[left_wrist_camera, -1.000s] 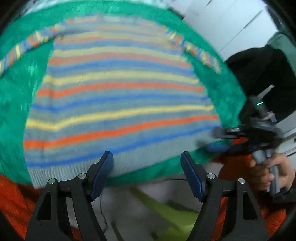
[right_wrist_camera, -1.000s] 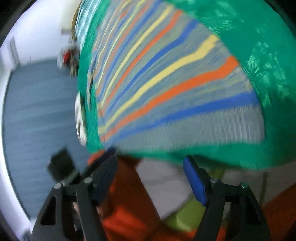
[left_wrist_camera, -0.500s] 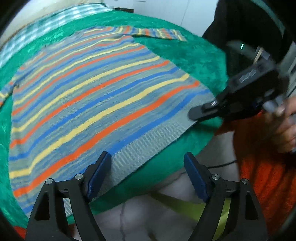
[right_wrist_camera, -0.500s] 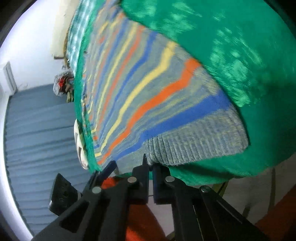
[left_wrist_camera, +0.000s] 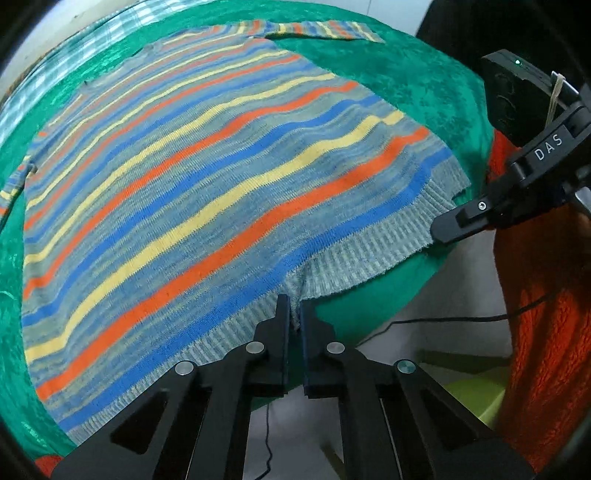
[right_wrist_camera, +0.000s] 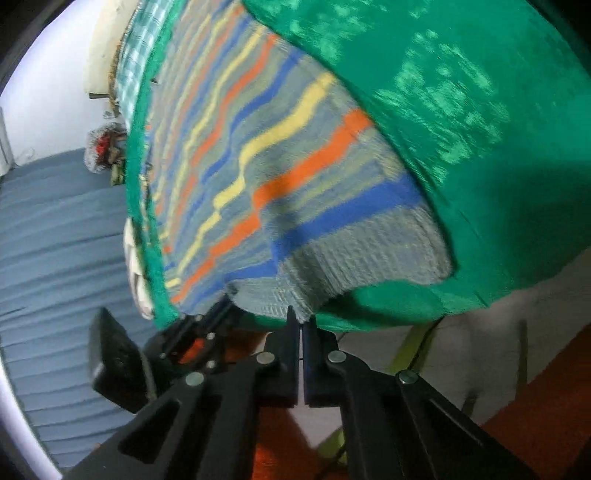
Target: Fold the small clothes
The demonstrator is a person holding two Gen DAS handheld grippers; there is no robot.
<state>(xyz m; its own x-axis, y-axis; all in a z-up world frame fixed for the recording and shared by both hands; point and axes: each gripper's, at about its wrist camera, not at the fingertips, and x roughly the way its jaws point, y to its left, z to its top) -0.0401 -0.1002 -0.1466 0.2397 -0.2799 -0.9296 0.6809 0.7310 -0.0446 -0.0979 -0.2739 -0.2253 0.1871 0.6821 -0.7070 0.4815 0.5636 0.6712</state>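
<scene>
Both tongs, left (left_wrist_camera: 293,310) and right (right_wrist_camera: 300,325), pinching striped sweater (left_wrist_camera: 221,184) hem; right view blurred, grip probable.

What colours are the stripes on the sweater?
Orange, yellow and blue stripes on grey sweater; clearest in the left wrist view.

The sweater (left_wrist_camera: 207,192) lies flat on a blanket (left_wrist_camera: 388,74), its hem along the near edge. The left gripper (left_wrist_camera: 293,314) meets the hem near its middle; the right gripper (left_wrist_camera: 439,230) meets it at the right corner. One sleeve (left_wrist_camera: 325,30) stretches along the far side.
</scene>
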